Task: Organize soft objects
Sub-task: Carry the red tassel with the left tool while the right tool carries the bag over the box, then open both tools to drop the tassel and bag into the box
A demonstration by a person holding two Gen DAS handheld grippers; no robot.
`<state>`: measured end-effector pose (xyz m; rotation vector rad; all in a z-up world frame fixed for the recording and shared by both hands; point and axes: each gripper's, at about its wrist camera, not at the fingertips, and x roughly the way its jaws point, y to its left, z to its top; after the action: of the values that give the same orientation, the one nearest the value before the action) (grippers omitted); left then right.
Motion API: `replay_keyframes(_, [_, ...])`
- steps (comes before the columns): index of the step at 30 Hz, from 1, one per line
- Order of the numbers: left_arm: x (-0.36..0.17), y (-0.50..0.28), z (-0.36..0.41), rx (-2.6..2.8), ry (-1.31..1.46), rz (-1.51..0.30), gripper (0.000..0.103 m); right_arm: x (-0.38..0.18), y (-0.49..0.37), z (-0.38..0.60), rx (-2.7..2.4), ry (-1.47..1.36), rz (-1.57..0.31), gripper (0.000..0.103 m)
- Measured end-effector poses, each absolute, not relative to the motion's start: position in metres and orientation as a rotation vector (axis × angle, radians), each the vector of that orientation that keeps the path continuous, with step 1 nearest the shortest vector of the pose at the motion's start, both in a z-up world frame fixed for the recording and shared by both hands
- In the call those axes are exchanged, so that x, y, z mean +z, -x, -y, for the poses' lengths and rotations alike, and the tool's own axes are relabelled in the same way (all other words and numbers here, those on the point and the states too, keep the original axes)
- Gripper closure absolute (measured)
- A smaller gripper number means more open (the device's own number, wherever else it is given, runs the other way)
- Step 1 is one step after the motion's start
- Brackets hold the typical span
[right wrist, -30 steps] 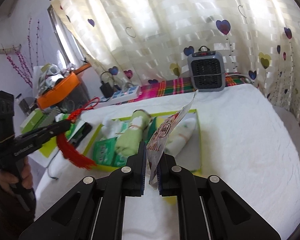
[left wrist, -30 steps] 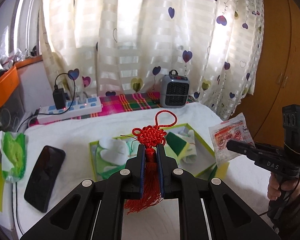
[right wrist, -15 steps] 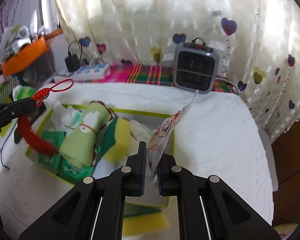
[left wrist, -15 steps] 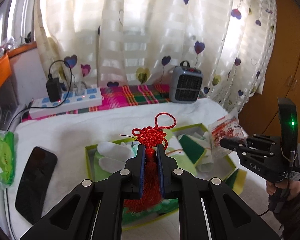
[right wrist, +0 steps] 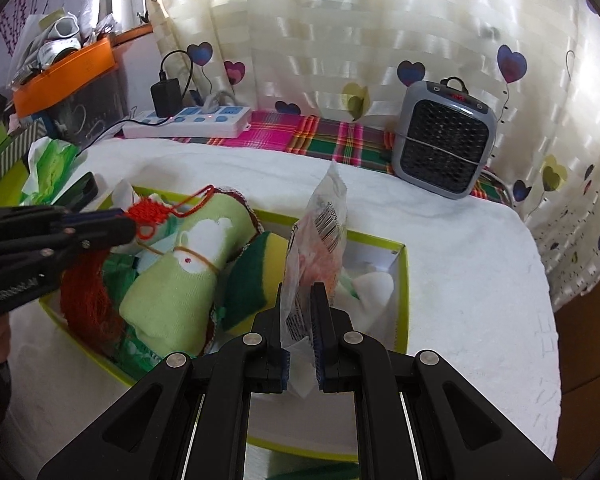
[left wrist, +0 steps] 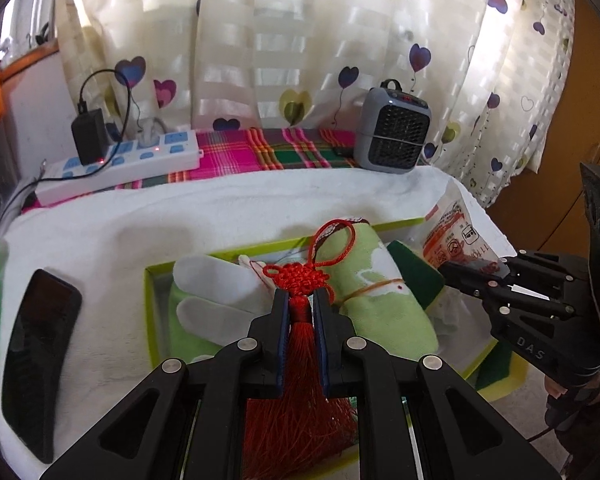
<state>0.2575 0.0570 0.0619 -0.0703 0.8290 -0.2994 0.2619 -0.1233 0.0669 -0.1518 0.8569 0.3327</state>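
1. In the left wrist view, we see our left gripper with its fingers pinched on the neck of a red knotted cord ornament with a long thread tassel. The woven knot and loop stand just past the fingertips, and the tassel hangs back between the arms of the gripper.
2. Under it lies a shallow lime-green cardboard box on a white fluffy towel. In the box we make out a white fabric glove on the left, a rolled pale-green sock bound with a rubber band in the middle, and a dark-green and yellow sponge beside it.
3. On the right of the same view our right gripper holds a clear plastic packet with orange print over the box's right end.
4. In the right wrist view, the right gripper has its fingers clamped on the lower edge of that packet, which stands upright above the box's right part.
5. Here the sock roll lies slanted across the box, with the sponge touching its right side and something white at the right end.
6. The left gripper comes in from the left, with the ornament's knot at its tip and the tassel drooping into the box's left end.
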Motion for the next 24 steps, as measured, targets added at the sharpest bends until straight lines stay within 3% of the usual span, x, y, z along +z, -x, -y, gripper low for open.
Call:
replay_keyframes(5, [0.059, -0.263, -0.059, -0.297, 0.089, -0.837, 0.092, 0.065, -0.265, 0.130, 0.359, 0.095, -0.864, 0.093])
replay_keyframes(11, [0.059, -0.261, -0.060, -0.303, 0.098, -0.836, 0.081, 0.065, -0.267, 0.141, 0.382, 0.003, -0.865, 0.086])
replay_keyframes(13, [0.060, -0.259, -0.059, -0.305, 0.101, -0.834, 0.080, 0.065, -0.266, 0.143, 0.384, -0.013, -0.861, 0.081])
replay_keyframes(17, [0.065, -0.252, -0.055, -0.312, 0.085, -0.821, 0.073, 0.067, -0.264, 0.144, 0.405, -0.041, -0.851, 0.061])
replay_keyframes(24, [0.072, -0.241, -0.054, -0.315, 0.082, -0.802, 0.068, 0.074, -0.254, 0.139, 0.448, -0.048, -0.818, 0.059])
